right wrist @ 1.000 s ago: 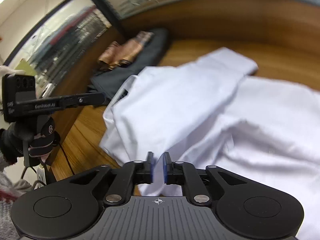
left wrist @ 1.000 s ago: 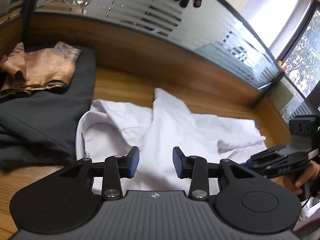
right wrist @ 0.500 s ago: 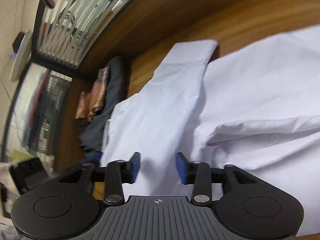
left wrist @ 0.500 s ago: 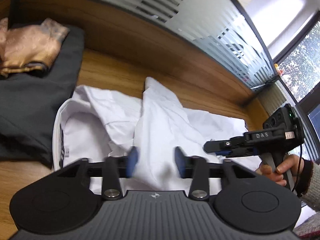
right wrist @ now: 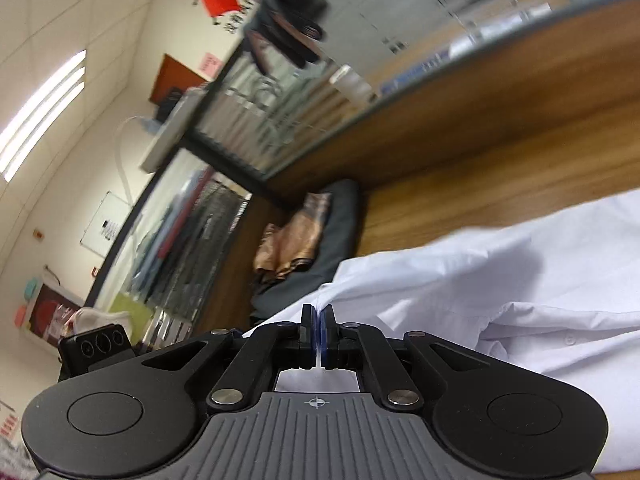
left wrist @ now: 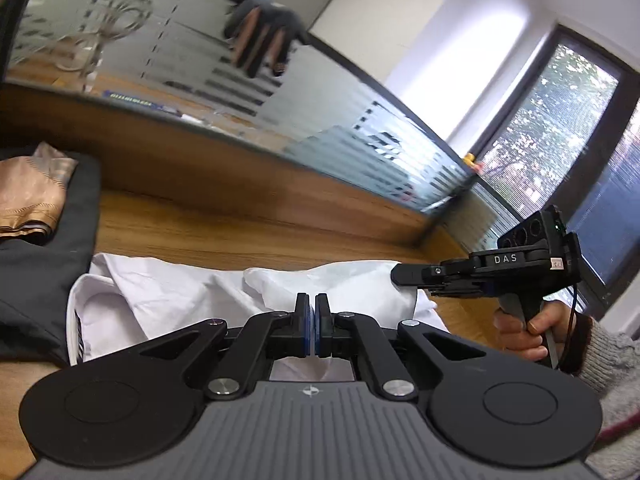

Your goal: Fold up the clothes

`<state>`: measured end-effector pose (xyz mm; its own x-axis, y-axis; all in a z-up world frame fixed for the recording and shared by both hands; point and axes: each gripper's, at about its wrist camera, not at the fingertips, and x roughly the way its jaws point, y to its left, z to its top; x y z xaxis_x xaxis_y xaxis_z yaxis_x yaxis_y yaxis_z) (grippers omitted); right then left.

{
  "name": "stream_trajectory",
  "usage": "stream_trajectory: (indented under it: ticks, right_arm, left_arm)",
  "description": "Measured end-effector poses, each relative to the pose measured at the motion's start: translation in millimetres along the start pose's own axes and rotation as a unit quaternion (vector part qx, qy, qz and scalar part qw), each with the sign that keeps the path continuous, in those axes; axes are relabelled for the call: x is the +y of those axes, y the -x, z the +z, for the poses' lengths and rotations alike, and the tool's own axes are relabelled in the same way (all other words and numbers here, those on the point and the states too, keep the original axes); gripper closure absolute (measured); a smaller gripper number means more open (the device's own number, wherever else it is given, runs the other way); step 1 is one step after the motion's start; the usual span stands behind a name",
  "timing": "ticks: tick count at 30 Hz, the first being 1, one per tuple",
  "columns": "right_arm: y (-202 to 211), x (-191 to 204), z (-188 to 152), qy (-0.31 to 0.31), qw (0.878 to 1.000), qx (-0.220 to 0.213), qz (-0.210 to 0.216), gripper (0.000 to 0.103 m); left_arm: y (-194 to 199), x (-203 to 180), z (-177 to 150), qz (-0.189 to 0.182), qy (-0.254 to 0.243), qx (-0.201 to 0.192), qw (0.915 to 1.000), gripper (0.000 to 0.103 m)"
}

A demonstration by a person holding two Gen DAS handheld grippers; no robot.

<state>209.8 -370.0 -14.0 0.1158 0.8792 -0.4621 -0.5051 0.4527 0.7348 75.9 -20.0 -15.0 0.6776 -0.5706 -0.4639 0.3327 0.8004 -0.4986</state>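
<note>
A crumpled white shirt [left wrist: 180, 296] lies on the wooden desk [left wrist: 240, 232]. In the left wrist view my left gripper [left wrist: 312, 320] has its blue pads pressed together over a raised ridge of the shirt, with white cloth showing just beneath them. My right gripper [left wrist: 400, 273], held by a hand [left wrist: 524, 332], reaches in from the right at the shirt's far edge. In the right wrist view my right gripper [right wrist: 319, 332] is shut, and a thin fold of the white shirt [right wrist: 500, 272] is pinched between its pads.
A dark grey garment [left wrist: 40, 280] lies at the left with a folded copper satin cloth [left wrist: 28, 200] on it; the right wrist view shows both, the dark garment [right wrist: 340, 232] and the copper cloth [right wrist: 296, 240]. A wooden ledge with a striped glass partition [left wrist: 200, 92] borders the desk's far side.
Both grippers went from open over the shirt to shut on it. Both have risen and tipped up, so more of the partition and room shows, and the shirt is bunched upward.
</note>
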Motion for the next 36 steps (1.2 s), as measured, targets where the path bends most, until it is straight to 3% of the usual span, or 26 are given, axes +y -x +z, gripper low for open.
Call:
stream_trajectory:
  ticks: [5, 12, 14, 16, 19, 27, 30, 32, 33, 34, 36]
  right_arm:
    - [15, 14, -25, 0.048, 0.998, 0.028, -0.012, 0.098]
    - [5, 0, -67, 0.075, 0.989, 0.103, -0.069, 0.094]
    - [1, -10, -75, 0.066, 0.988, 0.118, -0.08, 0.085]
    - [-2, -20, -81, 0.056, 0.986, 0.127, -0.091, 0.064]
    - [-3, -37, -77, 0.02, 0.988, 0.113, -0.102, 0.055]
    - [-32, -98, -56, -0.104, 0.986, 0.074, -0.111, 0.053]
    - [-43, -110, -51, -0.127, 0.985, 0.068, -0.092, 0.055]
    - [-46, -114, -50, -0.138, 0.985, 0.071, -0.072, 0.073]
    - [-46, -116, -49, -0.143, 0.985, 0.074, -0.062, 0.095]
    - [-44, -115, -49, -0.145, 0.985, 0.075, -0.051, 0.1]
    - [-35, -111, -48, -0.143, 0.987, 0.072, -0.025, 0.1]
  left_arm:
    - [16, -23, -30, -0.001, -0.013, 0.024, 0.9996, 0.101]
    - [-4, -34, -94, 0.003, -0.003, 0.101, 0.9949, 0.101]
    - [-12, -35, -109, 0.007, -0.003, 0.115, 0.9933, 0.101]
    - [-20, -35, -122, 0.013, -0.004, 0.126, 0.9919, 0.101]
    - [-29, -36, -133, 0.027, -0.004, 0.132, 0.9908, 0.101]
    - [-25, -44, -134, 0.078, -0.006, 0.113, 0.9905, 0.1]
    - [-16, -42, -124, 0.103, 0.01, 0.091, 0.9905, 0.1]
    - [-11, -40, -115, 0.118, 0.022, 0.076, 0.9898, 0.098]
    - [-8, -39, -111, 0.125, 0.028, 0.069, 0.9893, 0.098]
    - [-7, -37, -107, 0.132, 0.032, 0.063, 0.9888, 0.098]
    - [-5, -35, -97, 0.142, 0.04, 0.049, 0.9878, 0.098]
